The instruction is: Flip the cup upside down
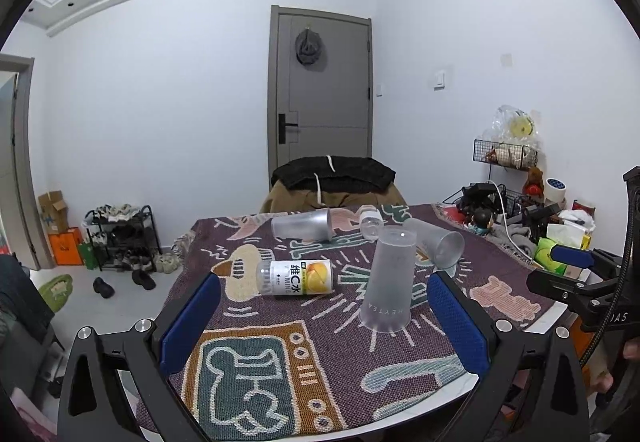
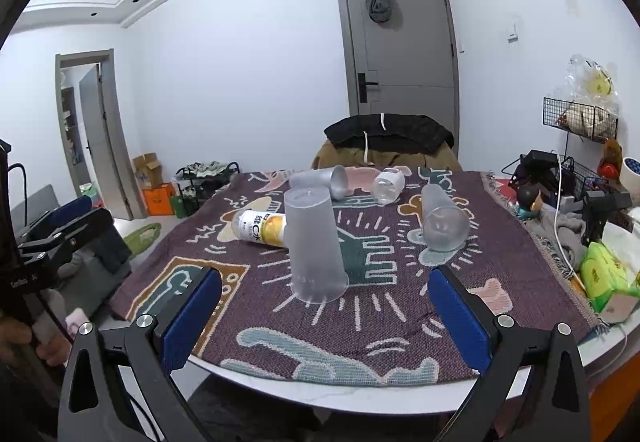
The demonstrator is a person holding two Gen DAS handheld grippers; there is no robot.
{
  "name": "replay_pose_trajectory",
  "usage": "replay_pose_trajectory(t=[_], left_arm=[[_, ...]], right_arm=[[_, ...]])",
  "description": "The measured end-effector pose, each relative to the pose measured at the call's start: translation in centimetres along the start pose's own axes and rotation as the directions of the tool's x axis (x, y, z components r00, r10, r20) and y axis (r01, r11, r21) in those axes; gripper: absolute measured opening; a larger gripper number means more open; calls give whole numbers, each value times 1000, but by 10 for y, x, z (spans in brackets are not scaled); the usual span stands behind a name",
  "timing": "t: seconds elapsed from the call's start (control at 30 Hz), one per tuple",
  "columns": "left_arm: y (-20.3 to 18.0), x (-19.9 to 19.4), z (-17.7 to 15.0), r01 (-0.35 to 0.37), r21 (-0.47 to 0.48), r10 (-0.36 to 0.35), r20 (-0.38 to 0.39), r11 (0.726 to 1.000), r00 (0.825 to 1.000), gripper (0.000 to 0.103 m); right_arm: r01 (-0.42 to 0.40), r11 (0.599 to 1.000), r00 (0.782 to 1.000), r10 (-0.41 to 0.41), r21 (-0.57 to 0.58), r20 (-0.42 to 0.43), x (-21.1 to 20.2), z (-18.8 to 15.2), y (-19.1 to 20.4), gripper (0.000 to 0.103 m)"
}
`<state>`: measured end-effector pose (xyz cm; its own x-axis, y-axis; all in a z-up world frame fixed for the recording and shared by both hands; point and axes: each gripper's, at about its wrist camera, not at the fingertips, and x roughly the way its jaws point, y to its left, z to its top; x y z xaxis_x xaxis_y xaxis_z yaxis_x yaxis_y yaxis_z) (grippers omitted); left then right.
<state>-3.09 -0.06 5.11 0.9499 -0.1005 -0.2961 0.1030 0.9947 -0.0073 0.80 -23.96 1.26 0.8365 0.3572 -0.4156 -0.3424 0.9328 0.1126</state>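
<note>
A frosted plastic cup (image 1: pixel 388 278) stands upside down, mouth on the patterned cloth (image 1: pixel 280 354), near the table's middle; it also shows in the right wrist view (image 2: pixel 314 246). My left gripper (image 1: pixel 324 290) is open and empty, its blue pads either side of the near table edge, short of the cup. My right gripper (image 2: pixel 326 286) is open and empty, also back from the cup. Each gripper shows at the edge of the other's view.
Two more frosted cups lie on their sides, one at the back (image 2: pixel 320 180) and one at the right (image 2: pixel 442 218). A yellow-label bottle (image 2: pixel 262 228) lies beside the upturned cup, a small clear bottle (image 2: pixel 388 184) further back. Clutter and a green tissue pack (image 2: pixel 606 276) crowd the right edge.
</note>
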Motion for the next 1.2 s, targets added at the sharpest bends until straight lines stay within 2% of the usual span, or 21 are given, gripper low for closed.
replay_pose_trajectory(t=[0.77, 1.2], left_arm=[[1, 2, -2, -5, 3, 5, -6, 1000, 1000, 103], [1, 4, -2, -7, 3, 7, -8, 1000, 1000, 103]], right_arm=[[-32, 999, 999, 33, 30, -28, 9, -3, -2, 103], [-9, 1000, 1000, 10, 24, -15, 10, -5, 0, 103]])
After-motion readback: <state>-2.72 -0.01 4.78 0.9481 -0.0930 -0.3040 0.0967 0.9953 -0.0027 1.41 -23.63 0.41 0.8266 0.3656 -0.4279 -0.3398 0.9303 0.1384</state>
